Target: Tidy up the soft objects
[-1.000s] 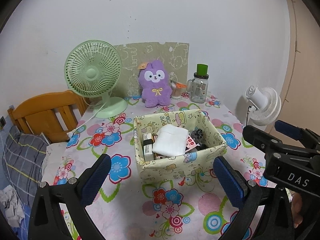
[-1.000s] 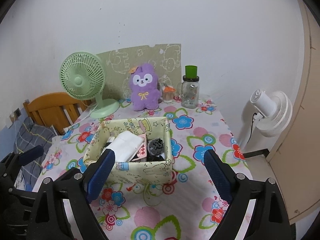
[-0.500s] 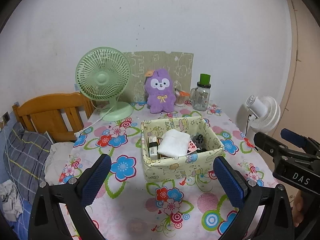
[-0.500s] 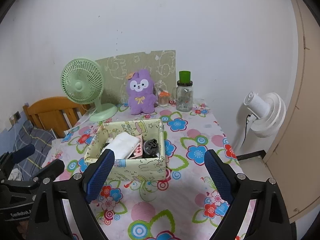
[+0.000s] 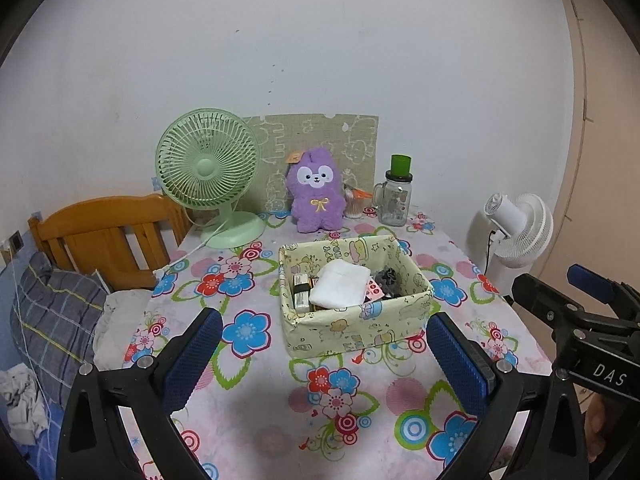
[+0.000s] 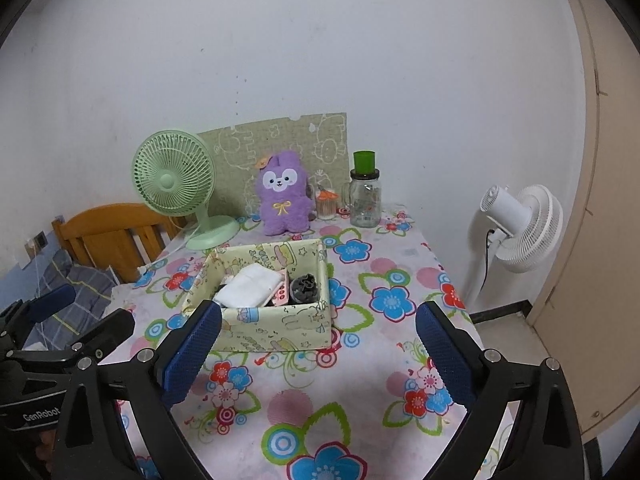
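A purple plush rabbit sits upright at the back of the flowered table. In front of it stands a pale yellow fabric box. The box holds a folded white cloth, a dark scrunchie and small packets. My left gripper hovers open on the near side of the box, with nothing between its fingers. My right gripper is beside it on the right; its jaws are opening and empty.
A green desk fan and a glass jar with a green lid stand at the back. A white floor fan is off the table's right edge. At the left are a wooden bed frame and a checked pillow.
Both grippers have drawn back from the table, so the box and plush look smaller and farther off. The right jaws stand slightly wider.
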Tool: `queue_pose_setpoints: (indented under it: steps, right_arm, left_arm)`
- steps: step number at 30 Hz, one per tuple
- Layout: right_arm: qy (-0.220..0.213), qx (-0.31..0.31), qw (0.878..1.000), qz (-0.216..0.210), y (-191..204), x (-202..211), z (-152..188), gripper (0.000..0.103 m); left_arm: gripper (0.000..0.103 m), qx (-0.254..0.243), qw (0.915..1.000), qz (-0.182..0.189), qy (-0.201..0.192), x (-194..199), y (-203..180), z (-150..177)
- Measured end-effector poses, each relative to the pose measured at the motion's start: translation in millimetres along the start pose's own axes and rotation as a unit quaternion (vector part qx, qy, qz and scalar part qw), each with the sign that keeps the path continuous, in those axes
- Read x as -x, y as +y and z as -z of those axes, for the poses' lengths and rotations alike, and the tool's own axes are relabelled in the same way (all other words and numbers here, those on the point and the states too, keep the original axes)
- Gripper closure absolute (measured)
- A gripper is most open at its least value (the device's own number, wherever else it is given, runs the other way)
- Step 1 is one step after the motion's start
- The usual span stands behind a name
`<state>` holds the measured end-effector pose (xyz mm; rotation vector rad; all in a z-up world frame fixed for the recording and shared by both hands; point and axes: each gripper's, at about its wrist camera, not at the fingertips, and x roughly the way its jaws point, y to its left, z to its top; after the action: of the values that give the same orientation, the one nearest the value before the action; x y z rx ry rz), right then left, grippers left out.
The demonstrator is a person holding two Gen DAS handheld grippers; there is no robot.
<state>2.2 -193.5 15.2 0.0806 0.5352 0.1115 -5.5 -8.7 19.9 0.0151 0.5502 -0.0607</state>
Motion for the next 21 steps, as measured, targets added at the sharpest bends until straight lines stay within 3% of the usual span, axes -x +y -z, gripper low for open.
queue_pose_setpoints:
  steps: [21]
  right_arm:
    - [0.002, 0.004, 1.0, -0.004, 5.2, -1.1, 0.9, 0.004]
  left_arm:
    - [0.0, 0.008, 0.9999, -0.002, -0.01, 4.8, 0.5, -0.8]
